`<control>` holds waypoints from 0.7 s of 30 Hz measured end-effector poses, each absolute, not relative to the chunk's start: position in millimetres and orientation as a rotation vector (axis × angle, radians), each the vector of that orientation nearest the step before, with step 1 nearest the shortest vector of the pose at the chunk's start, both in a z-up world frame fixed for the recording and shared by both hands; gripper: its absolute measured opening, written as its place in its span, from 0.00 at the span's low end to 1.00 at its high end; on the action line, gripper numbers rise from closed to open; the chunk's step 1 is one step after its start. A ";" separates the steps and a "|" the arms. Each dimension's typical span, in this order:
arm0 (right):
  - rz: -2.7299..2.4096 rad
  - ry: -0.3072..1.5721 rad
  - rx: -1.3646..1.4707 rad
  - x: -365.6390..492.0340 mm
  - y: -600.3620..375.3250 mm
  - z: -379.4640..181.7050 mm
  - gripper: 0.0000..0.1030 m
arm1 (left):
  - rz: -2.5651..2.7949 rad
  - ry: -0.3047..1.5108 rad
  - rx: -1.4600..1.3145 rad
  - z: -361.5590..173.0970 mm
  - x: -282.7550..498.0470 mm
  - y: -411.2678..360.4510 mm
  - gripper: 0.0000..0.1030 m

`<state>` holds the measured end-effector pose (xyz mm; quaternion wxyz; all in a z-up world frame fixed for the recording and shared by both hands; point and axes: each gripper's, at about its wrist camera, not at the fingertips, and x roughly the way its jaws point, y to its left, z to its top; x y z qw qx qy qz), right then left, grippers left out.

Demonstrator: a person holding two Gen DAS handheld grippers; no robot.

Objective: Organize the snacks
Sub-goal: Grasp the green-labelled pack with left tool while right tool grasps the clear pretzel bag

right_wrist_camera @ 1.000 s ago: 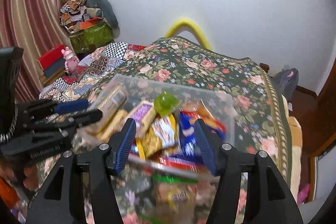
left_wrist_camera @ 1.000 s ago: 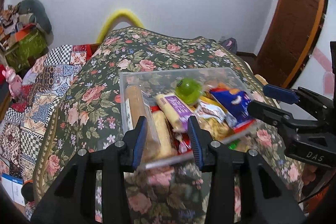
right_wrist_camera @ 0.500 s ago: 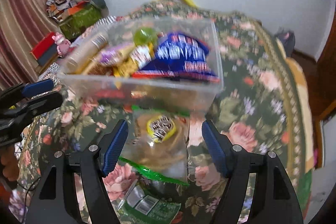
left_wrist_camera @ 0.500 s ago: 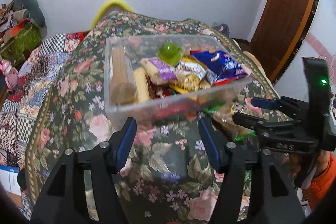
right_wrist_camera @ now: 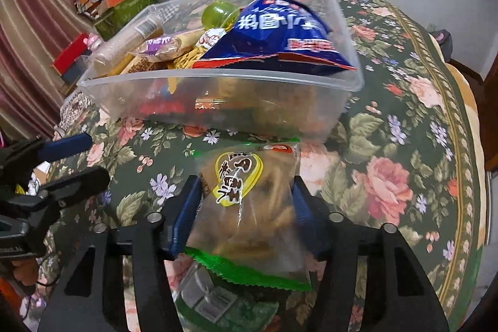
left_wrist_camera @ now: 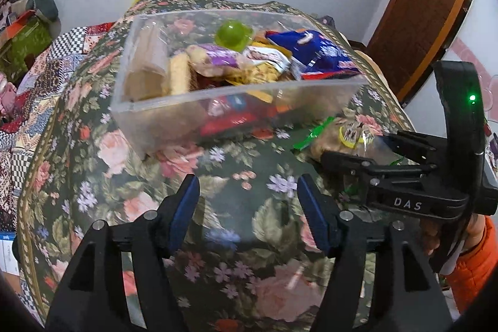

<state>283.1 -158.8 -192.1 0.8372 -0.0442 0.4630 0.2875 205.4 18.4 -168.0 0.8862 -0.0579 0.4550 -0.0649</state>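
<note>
Both grippers backed off the bin; my right gripper straddles the snack bag — seemingly unpinched, crinkly, light — grip mid-body; left gripper spread, empty.

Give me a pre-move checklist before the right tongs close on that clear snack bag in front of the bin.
1. Clear snack bag sits between the fingers of the right tongs: ok.
2. Firm grip on the bag: cannot tell; fingers flank it, pressure not visible.
3. Left tongs open, empty, above the floral cloth, off to the side: ok.
4. Clear bin has a free spot: not ok; the blue chip bag and other snacks heap to the rim.
5. Second green packet lying under the bag could snag: cannot tell.
</note>
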 end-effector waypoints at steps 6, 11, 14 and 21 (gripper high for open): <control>0.543 0.924 -0.046 268.1 -195.1 -177.3 0.48 | -0.186 0.959 -0.120 -166.0 197.4 -9.7 0.64; 0.484 0.869 -0.017 251.6 -226.4 -157.5 0.48 | -0.230 0.992 -0.115 -170.9 194.0 -45.3 0.74; 0.453 0.843 -0.005 239.8 -244.4 -149.0 0.48 | -0.267 1.017 -0.110 -177.1 192.7 -66.6 0.75; 0.422 0.832 0.031 227.7 -262.6 -147.9 0.48 | -0.289 1.065 -0.036 -198.9 195.9 -104.9 0.75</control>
